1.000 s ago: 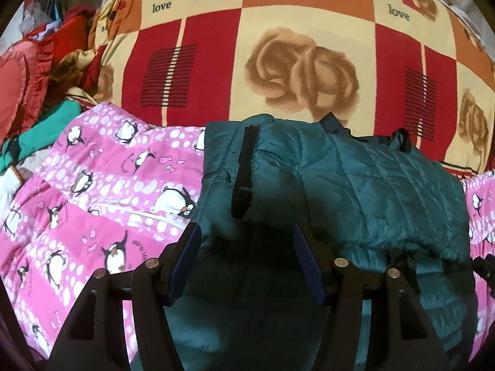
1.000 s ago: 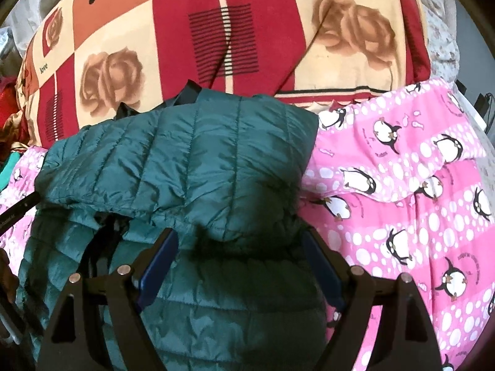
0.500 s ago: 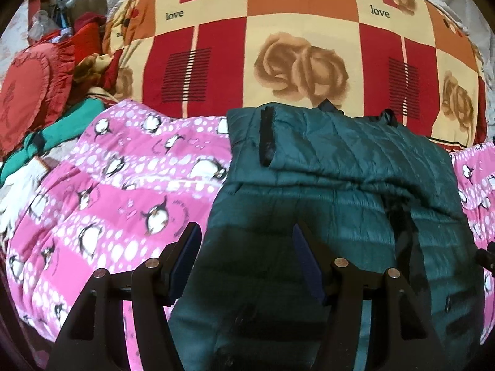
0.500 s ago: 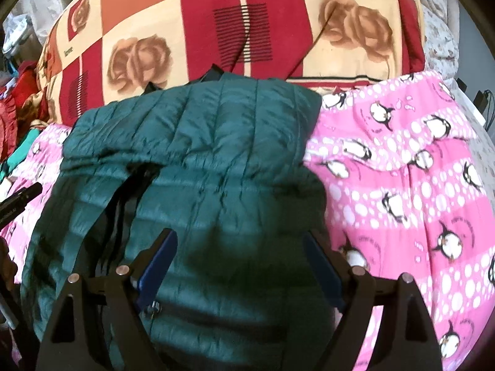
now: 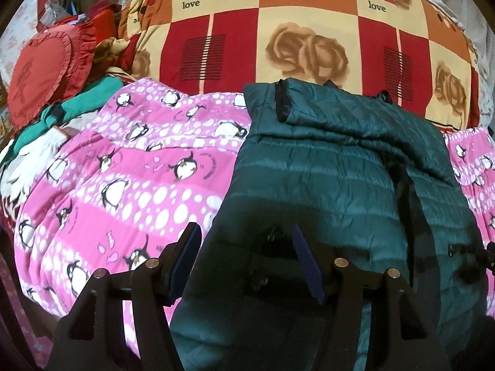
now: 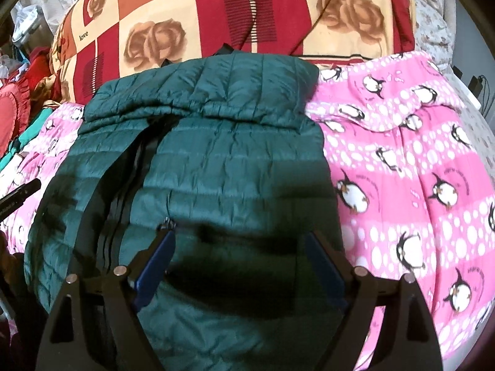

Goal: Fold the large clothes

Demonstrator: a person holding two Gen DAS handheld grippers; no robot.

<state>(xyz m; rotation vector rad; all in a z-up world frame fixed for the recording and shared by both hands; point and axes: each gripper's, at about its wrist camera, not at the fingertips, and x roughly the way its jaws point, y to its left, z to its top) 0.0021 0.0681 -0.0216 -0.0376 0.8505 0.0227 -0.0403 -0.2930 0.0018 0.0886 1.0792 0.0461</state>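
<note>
The dark green quilted jacket (image 5: 340, 179) lies flat on a pink penguin blanket (image 5: 130, 185), its top seemingly folded over. Left tongs (image 5: 244, 256) and right tongs (image 6: 239, 261) hover spread, empty.

Two close wrist views over the shared green jacket (image 5: 340, 179) (image 6: 216, 160).

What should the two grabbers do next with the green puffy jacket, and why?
Probably lower both and pinch the near hem of the jacket. The left gripper and right gripper are open and holding nothing, and only the jacket's top is folded over.
</note>
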